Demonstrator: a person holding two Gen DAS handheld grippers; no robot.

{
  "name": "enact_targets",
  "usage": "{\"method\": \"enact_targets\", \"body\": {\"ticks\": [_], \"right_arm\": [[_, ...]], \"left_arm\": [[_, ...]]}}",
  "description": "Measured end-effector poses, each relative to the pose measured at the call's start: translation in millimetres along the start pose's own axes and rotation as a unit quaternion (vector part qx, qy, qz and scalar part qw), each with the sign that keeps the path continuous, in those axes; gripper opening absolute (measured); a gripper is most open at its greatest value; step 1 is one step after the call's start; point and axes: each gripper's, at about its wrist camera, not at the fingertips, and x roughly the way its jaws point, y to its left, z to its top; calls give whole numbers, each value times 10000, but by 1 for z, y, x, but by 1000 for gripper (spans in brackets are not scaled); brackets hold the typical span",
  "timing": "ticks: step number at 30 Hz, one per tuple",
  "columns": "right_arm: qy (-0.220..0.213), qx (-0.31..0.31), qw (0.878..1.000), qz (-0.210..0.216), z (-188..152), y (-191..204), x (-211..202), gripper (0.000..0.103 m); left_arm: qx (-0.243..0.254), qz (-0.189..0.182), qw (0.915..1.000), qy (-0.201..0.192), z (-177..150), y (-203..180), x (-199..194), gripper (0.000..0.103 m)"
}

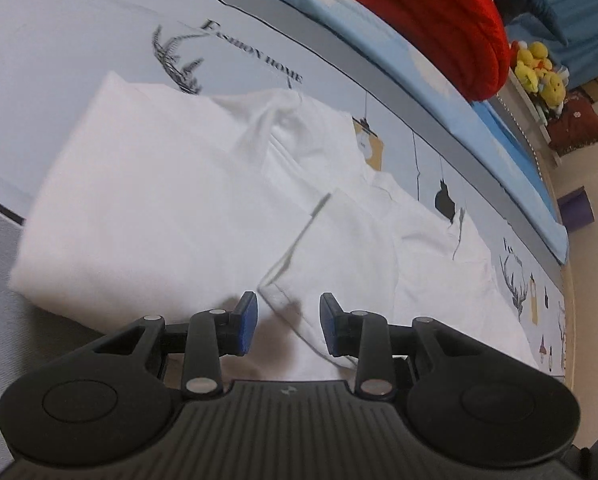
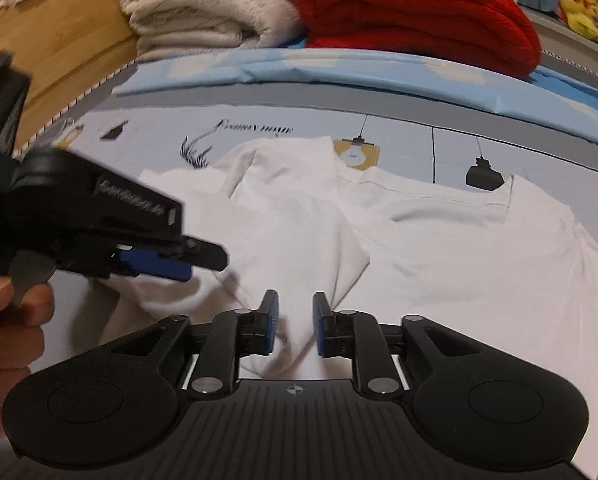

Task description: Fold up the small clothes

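Note:
A white garment (image 1: 159, 208) lies spread and partly folded on the printed bed cover (image 1: 79, 40). My left gripper (image 1: 289, 320) hangs open low over its near edge, and a folded hem corner (image 1: 283, 292) lies in the gap without the pads pressing on it. In the right wrist view the same white garment (image 2: 439, 248) fills the middle. My right gripper (image 2: 295, 320) is open just above a raised crease of the cloth, gripping nothing. The left gripper (image 2: 187, 268) reaches in from the left, held by a person's hand (image 2: 7, 312).
A folded red blanket (image 2: 411, 12) and a folded cream blanket (image 2: 203, 4) sit on a light blue sheet (image 2: 339, 72) beyond the garment. Yellow plush toys (image 1: 539, 72) stand on a shelf at the far right. Wooden floor (image 2: 59, 40) shows at the upper left.

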Motion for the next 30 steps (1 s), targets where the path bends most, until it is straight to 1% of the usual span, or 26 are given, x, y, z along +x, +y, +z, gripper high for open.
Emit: {"method": "enact_targets", "body": {"ticks": [4,6,7,8,9,10,12,14,15,16,18,19,21,22,24,26,28,29,30], "right_arm": [[71,-150,9999,-12,-2,1,5,25],[57,-189,9998,-16,-1,1,6,29],[40,-208,9998,-12,-1,2,7,31],[15,-231,9997,-4,-1,2,7,33],[-2,-258,9997,1,0,3,7,33],[-21,-289,9996,10,0,4,6,34],[-77,-376,9993,20,1,6,4,35],[-151,-484,9987,9,1,8,1,38],[-190,-552,9983,16,1,10,-1,40],[-220,-618,9978,15,1,11,-2,40],[-293,-722,9969,-85,0,12,-5,41],[-340,-737,9966,-146,0,12,-6,41],[-427,-690,9965,-206,1,10,-9,41],[-453,-643,9967,-214,1,8,-10,39],[-465,-529,9970,-307,1,3,-10,7],[-466,-373,9972,-452,1,-4,-11,6],[-507,-89,9973,-530,2,-14,-13,5],[-526,87,9971,-550,3,-20,-15,5],[-553,225,9966,-566,4,-24,-17,5]], "left_arm": [[183,168,9996,93,-5,-7,10,37],[294,230,9992,146,-7,-9,14,35],[368,276,9989,133,-8,-10,16,23],[456,305,9984,118,-8,-11,16,16],[567,347,9977,100,-9,-13,17,5],[680,345,9971,54,-9,-15,16,1],[784,112,9969,3,-9,-21,9,1],[874,-383,9954,-71,-7,-31,-8,0],[973,-704,9927,-137,-6,-40,-17,0],[1108,-1089,9877,-201,-5,-49,-29,0],[1292,-1584,9787,-184,-5,-59,-41,0],[1407,-1827,9730,-95,-7,-63,-44,0],[1596,-2028,9661,73,-12,-68,-45,0],[1679,-2042,9643,142,-16,-70,-43,1],[1675,-1970,9658,213,-18,-68,-39,1],[1538,-1920,9692,140,-15,-62,-39,1],[1347,-1880,9729,-9,-9,-55,-43,3],[1267,-1867,9742,-83,-5,-54,-43,4],[1194,-1843,9755,-156,-2,-51,-46,9]]}}
